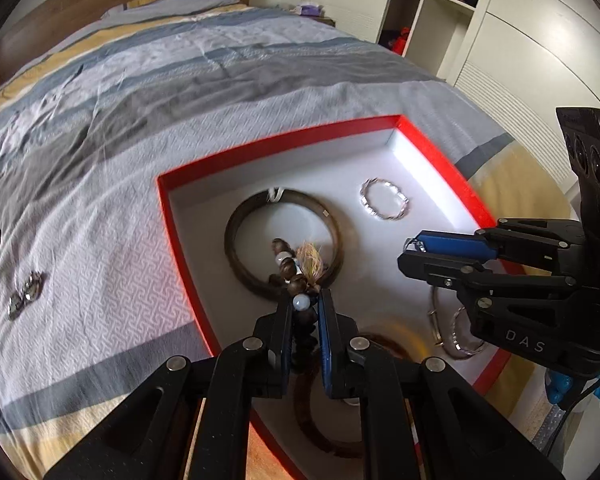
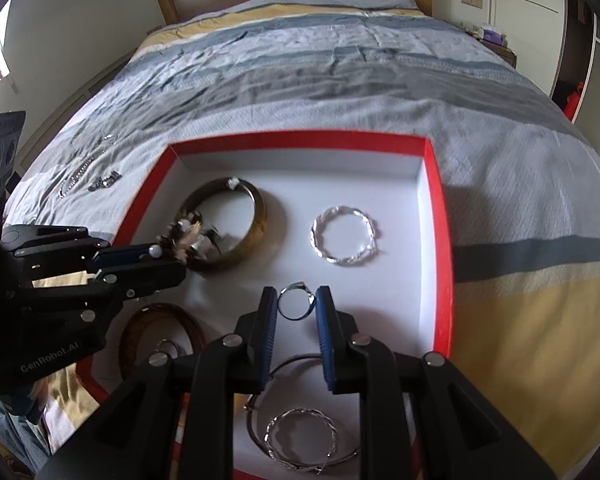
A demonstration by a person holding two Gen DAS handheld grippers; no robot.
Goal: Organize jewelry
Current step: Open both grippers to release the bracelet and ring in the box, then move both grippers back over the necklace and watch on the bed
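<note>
Jewelry lies mostly inside a shallow red box (image 2: 440, 216) with a white floor, set on a striped bedspread (image 2: 340, 80). The left gripper (image 1: 305, 308) is clamped on a string of dark wooden beads (image 1: 290, 270) with a pale tassel, hanging over a dark bangle (image 1: 244, 220) near the box's left wall. The right gripper (image 2: 297, 304) pinches a small ring (image 2: 294, 306) between its blue pads, above the bare middle of the floor. A twisted silver bracelet (image 2: 344, 236) lies apart toward the far right corner, with open white floor around it up to the far wall. Nearer the cameras, a brown bangle (image 2: 156, 320), a thin silver bangle (image 2: 300, 364) and a second twisted bracelet (image 2: 300, 436) crowd the near edge, partly covered by the gripper bodies. Outside the box, on the bedspread to its left, a chain (image 2: 84, 168) and a small glittering piece (image 2: 106, 180) are too blurred to identify.
</note>
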